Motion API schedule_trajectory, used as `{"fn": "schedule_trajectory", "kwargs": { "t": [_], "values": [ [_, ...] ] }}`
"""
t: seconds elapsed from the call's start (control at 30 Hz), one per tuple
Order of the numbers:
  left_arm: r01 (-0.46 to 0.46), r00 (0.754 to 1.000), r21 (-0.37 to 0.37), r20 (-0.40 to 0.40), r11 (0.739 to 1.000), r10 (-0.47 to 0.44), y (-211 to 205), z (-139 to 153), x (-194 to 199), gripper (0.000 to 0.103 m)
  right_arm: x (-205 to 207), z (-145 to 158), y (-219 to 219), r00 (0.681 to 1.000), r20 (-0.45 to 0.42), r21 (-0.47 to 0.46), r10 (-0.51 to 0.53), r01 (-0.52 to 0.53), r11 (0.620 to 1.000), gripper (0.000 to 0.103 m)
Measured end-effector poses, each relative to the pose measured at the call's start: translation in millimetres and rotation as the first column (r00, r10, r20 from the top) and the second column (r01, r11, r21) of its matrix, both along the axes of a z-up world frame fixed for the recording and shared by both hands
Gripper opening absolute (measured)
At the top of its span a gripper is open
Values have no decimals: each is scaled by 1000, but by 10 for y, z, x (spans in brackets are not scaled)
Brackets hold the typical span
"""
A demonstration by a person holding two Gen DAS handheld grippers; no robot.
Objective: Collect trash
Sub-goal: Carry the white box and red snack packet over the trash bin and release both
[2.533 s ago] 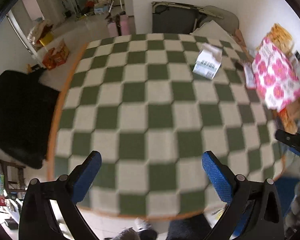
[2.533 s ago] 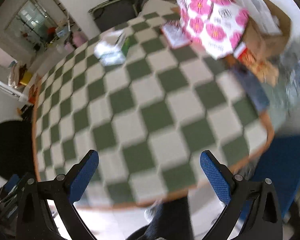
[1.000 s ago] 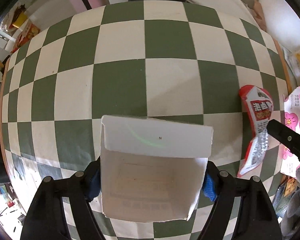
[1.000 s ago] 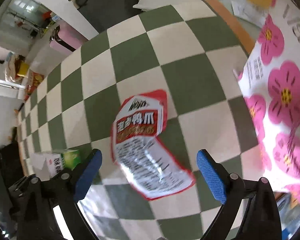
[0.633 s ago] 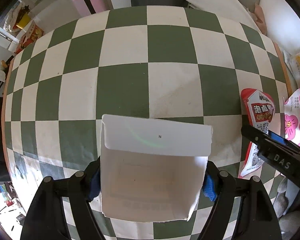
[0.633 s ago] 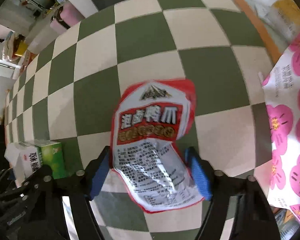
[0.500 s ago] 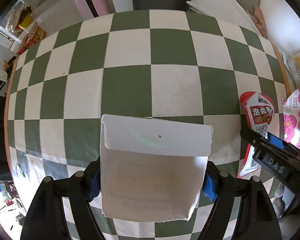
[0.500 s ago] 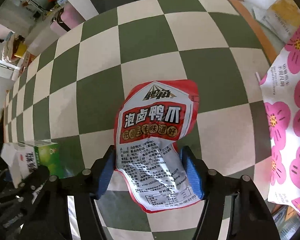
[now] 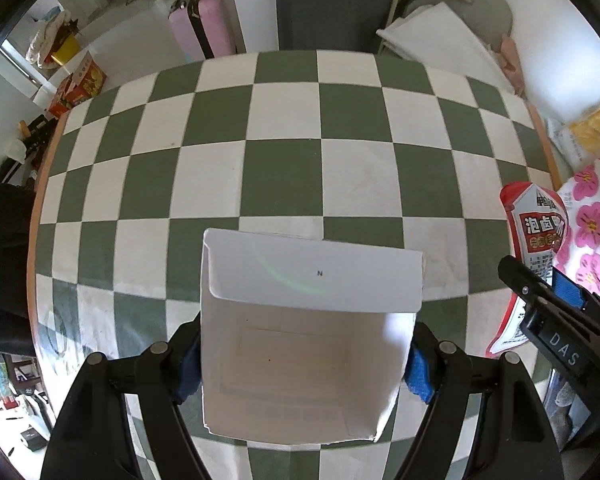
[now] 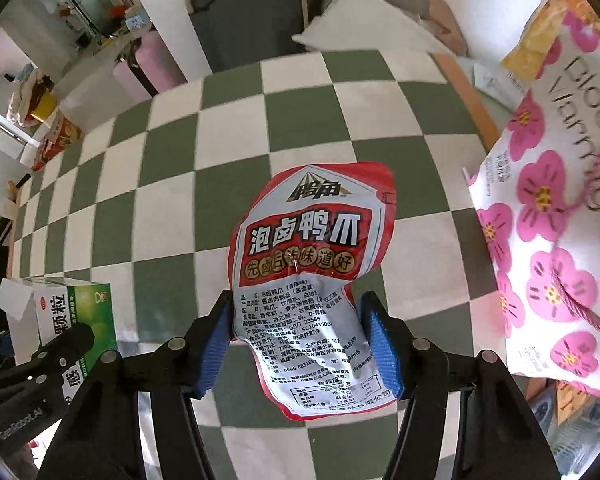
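Note:
My left gripper [image 9: 304, 364] is shut on an open white carton [image 9: 304, 344], its flap up, held above the green-and-white checked table [image 9: 284, 152]. The carton shows green-sided in the right wrist view [image 10: 64, 320] at lower left. My right gripper [image 10: 298, 344] is shut on a red-and-silver snack wrapper [image 10: 308, 264], lifted off the table. The wrapper [image 9: 536, 248] and the right gripper [image 9: 556, 320] show at the right edge of the left wrist view.
A white bag with pink flowers [image 10: 552, 248] stands at the table's right edge, next to the wrapper. A yellow bag [image 9: 592, 128] lies beyond it. A dark folded cot [image 9: 332, 8] and pink suitcases [image 9: 204, 28] stand behind the table. A black chair [image 9: 0, 264] is at left.
Both grippers closed on their items: the left took the carton, then the right closed on the wrapper. Both have since lifted and pulled back from the table.

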State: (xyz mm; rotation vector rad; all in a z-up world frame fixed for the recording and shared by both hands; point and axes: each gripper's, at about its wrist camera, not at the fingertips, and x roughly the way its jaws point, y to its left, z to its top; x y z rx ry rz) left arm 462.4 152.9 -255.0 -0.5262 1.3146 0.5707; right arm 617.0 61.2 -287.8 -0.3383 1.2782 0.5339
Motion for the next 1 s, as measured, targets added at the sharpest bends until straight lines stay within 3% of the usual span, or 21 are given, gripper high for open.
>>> {"fn": "schedule_trajectory", "kwargs": {
  "t": [0.23, 0.4, 0.77, 0.87, 1.0],
  "values": [
    [-6, 996, 27, 85, 1000, 3, -162, 299, -414, 77, -480, 436, -236, 998, 63, 49, 28, -32, 998, 64],
    [-6, 988, 42, 156, 999, -1, -364, 580, -1100, 77, -1080, 770, -502, 994, 101, 95, 34, -44, 995, 64],
    [66, 966, 69, 246, 995, -81, -946, 949, -2948, 77, -3086, 1370, -1322, 986, 162, 196, -30, -3, 981, 64],
    [81, 966, 59, 243, 995, -93, -1096, 934, -3354, 77, -3654, 1431, -1560, 987, 154, 211, -48, 15, 977, 64],
    [80, 974, -11, 213, 997, -76, -1306, 741, -3905, 77, -4356, 1365, -1903, 995, 85, 224, -60, 40, 974, 64]
  ]
}}
